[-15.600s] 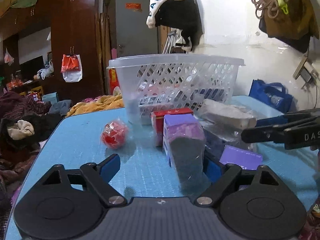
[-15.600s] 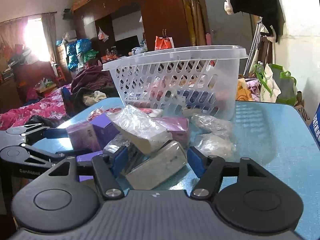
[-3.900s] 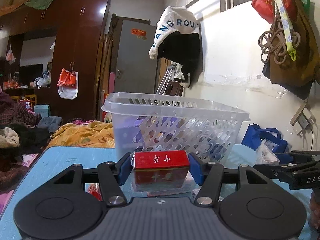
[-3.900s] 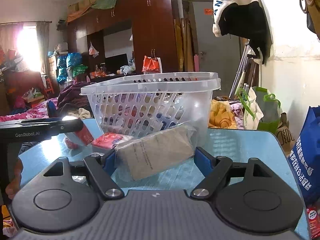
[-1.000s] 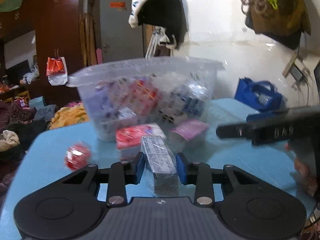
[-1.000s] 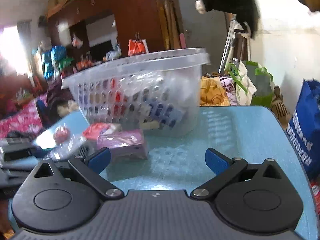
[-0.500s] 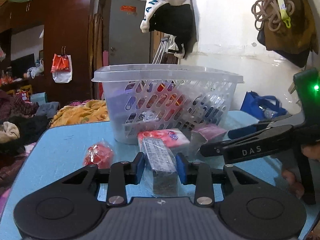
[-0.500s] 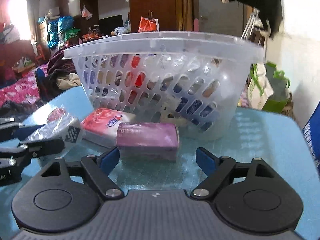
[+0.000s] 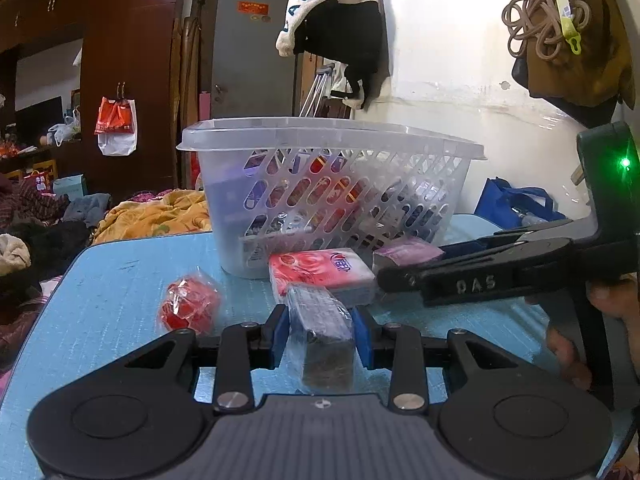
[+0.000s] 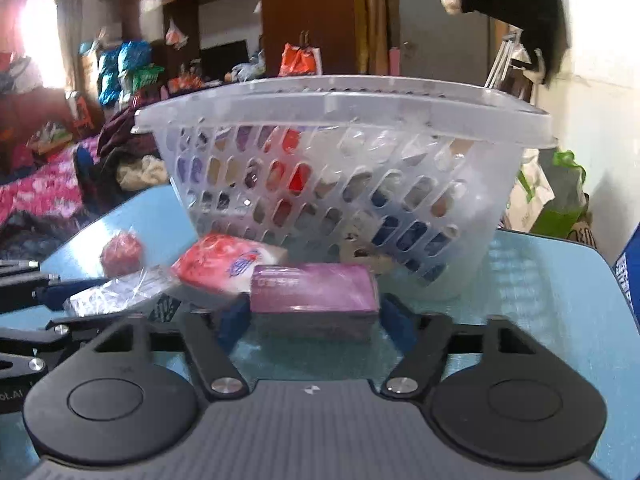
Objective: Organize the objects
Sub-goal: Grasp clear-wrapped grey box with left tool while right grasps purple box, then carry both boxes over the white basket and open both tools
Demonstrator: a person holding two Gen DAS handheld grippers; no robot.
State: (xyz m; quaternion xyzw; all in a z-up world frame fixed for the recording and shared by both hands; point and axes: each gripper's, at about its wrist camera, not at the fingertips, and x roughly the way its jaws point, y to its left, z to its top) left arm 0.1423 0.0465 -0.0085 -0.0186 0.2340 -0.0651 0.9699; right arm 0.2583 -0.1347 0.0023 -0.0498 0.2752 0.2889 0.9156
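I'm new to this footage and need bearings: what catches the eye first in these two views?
The white slotted basket dominates mid-table, already holding packets. In front of it, the left gripper is clamped on a clear-wrapped dark packet, while the right gripper has just been closing around a purple box. A red-and-white tissue pack and a red wrapped ball lie loose nearby.

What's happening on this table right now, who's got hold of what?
A person is tidying packets off the blue table into the white basket. The left gripper is shut on a clear-wrapped dark packet. The right gripper has just been closing around the purple box, which sits between its fingers in front of the basket. A red-and-white tissue pack and a red wrapped ball lie loose on the table.
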